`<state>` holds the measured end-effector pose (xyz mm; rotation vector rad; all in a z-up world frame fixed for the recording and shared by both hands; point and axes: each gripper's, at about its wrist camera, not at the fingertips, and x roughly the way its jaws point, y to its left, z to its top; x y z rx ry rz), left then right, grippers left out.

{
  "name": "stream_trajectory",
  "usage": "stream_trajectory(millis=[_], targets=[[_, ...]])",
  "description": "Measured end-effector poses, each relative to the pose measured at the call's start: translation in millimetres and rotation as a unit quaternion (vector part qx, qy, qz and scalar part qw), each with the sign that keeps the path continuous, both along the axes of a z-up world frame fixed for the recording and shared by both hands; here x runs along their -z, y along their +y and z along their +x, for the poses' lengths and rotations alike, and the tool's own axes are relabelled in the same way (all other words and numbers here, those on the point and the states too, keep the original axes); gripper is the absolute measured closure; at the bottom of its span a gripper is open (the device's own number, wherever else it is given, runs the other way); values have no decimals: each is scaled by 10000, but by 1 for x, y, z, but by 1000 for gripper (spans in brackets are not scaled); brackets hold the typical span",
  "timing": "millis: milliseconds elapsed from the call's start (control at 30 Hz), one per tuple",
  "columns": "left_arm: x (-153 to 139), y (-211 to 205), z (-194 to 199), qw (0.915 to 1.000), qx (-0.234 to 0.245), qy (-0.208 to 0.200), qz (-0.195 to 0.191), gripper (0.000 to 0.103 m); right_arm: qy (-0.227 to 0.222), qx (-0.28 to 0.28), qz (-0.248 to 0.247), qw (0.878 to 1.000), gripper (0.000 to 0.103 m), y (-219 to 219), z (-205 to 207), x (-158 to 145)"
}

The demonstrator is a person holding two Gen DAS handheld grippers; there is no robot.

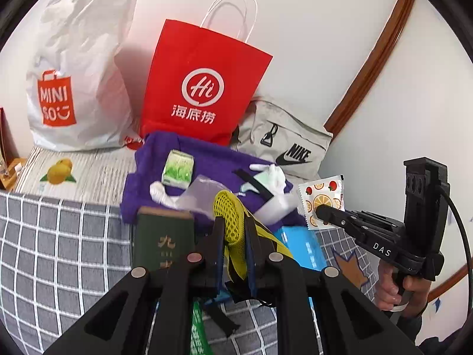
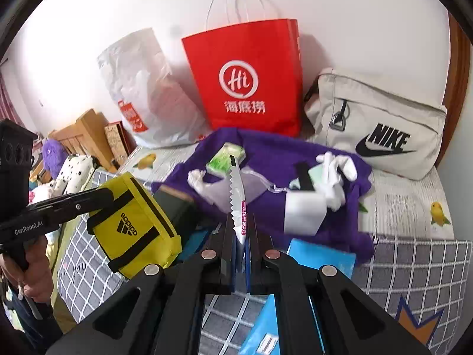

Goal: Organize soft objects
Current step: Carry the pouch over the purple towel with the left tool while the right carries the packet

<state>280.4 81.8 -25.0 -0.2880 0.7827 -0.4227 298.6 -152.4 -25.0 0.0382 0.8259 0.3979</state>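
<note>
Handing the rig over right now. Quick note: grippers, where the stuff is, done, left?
Left gripper: shut on the yellow Adidas pouch, held above the bed.
Right gripper: shut on a fruit-print sachet, also lifted.
Purple cloth still carries the green tissue pack, white gloves and a clear bag.
Red paper bag, white Miniso bag and Nike pouch stand behind.
Done: two items picked. Left: place them, sort the rest.

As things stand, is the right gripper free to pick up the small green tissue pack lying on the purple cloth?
Probably not yet. The right gripper is shut on a flat fruit-printed sachet, so its jaws are occupied. The small green tissue pack lies uncovered on the purple cloth, so the way is otherwise free.
</note>
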Motion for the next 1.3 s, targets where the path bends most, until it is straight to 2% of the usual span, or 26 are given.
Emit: stream_trajectory(millis=[267,533,633,767,1300], targets=[[-1,-4,36,10000,41,33,-17,91,-111,121,-32,9999,98,-6,35,-13],[-2,-1,67,9999,-8,80,-147,91,-18,144,-52,9999,98,-7,68,-6],[-4,-4,74,10000,-54,23,48,91,25,115,-86,9999,98,-3,76,-1],[1,-5,86,9999,-71,93,29,91,85,57,-86,9999,98,0,83,6],[19,-29,137,9991,-16,243,355,91,383,189,-155,9990,98,-17,130,33]])
